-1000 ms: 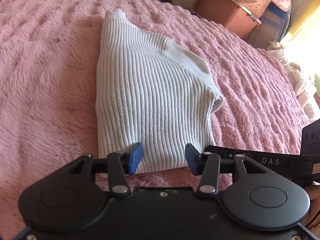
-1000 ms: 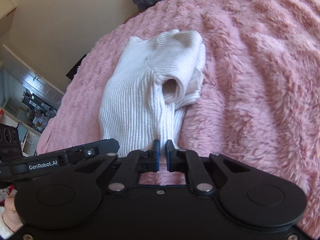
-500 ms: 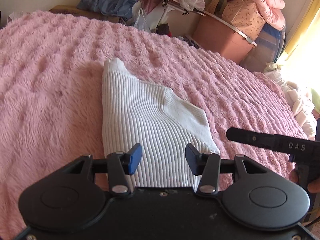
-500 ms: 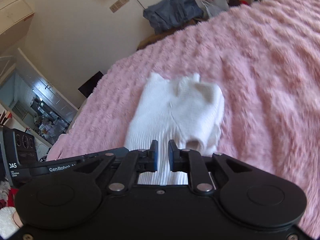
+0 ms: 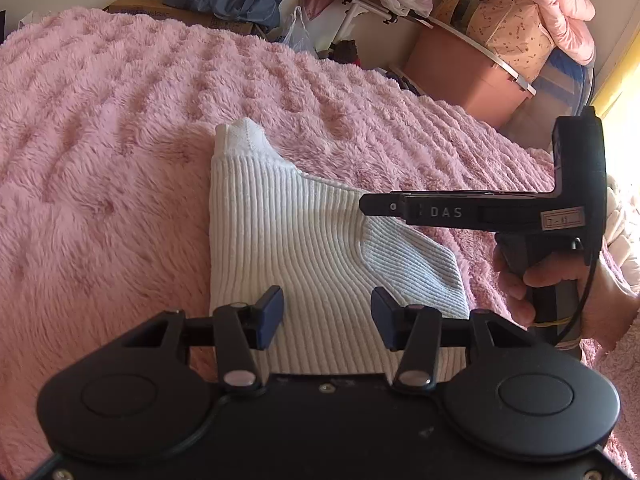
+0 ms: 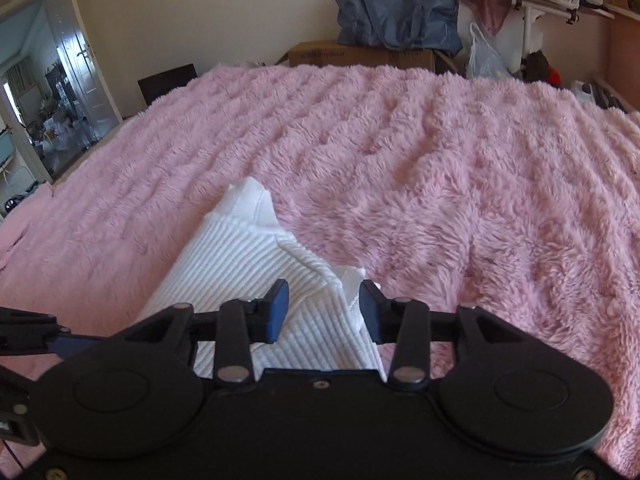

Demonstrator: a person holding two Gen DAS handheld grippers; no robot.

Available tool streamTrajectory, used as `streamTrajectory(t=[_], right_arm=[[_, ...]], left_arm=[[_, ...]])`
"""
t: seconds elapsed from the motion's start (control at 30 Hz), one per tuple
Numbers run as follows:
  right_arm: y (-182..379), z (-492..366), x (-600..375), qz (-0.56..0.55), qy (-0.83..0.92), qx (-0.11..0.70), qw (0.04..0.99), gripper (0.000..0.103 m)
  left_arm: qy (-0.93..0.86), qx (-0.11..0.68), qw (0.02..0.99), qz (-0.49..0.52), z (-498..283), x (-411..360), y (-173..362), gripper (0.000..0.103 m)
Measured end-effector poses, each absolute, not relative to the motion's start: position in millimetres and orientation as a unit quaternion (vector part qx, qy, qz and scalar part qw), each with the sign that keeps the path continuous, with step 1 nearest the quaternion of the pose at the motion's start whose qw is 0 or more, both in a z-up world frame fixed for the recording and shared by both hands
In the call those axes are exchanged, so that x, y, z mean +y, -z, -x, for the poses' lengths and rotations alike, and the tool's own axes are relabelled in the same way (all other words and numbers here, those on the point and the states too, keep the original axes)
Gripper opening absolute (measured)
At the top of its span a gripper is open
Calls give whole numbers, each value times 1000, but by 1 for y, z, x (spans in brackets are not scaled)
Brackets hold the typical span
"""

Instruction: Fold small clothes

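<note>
My left gripper (image 5: 327,314) sits low in the centre of the left view, its blue pads (image 5: 270,316) spread wide and holding nothing. Between and beyond them lies the sweater (image 5: 296,256), a white ribbed knit folded into a narrow block on the pink blanket (image 5: 100,160). It fills the lower middle of the frame, with its smooth-knit collar (image 5: 242,140) poking up at the far end and a folded sleeve (image 5: 416,268) angled out to the right.

At the right edge of that view I see my right gripper (image 5: 366,205) side-on, a black bar marked DAS reaching left over the sweater's right part, with my hand (image 5: 560,292) wrapped round its handle. I cannot tell from here whether the bar touches the knit.

In the right view my right gripper (image 6: 323,310) is released, pads apart, nothing clamped. The sweater (image 6: 240,268) runs from the lower centre up toward mid-frame, and a folded edge rises between the pads. Whether either pad touches it, I cannot tell.

Behind the bed, in the upper right of the right view, a blue bag (image 6: 396,14) sits on a cardboard box (image 6: 360,56). An open door (image 6: 80,56) shows at upper left. In the left view a brown bin (image 5: 468,76) stands upper right.
</note>
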State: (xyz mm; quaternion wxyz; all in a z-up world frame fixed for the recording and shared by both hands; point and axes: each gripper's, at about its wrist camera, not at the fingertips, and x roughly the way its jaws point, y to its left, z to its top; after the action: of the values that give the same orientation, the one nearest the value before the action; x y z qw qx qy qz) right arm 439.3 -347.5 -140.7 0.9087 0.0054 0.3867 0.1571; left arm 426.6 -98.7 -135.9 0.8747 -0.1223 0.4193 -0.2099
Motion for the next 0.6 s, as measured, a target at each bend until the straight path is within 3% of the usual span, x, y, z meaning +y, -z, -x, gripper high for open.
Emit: streamTrajectory(t=[0.13, 0.2, 0.3, 0.6], right_arm=[[155, -447, -345, -10, -172, 402, 899, 41], [157, -449, -343, -9, -170, 400, 901, 25], [153, -450, -342, -6, -166, 395, 904, 12], [168, -457, -346, -12, -125, 406, 905, 9]], left_arm=[[208, 425, 875, 106, -429, -102, 145, 52], [206, 425, 875, 103, -430, -103, 149, 52], [208, 424, 875, 110, -432, -104, 147, 53], [207, 440, 868, 103, -448, -113, 152, 55]])
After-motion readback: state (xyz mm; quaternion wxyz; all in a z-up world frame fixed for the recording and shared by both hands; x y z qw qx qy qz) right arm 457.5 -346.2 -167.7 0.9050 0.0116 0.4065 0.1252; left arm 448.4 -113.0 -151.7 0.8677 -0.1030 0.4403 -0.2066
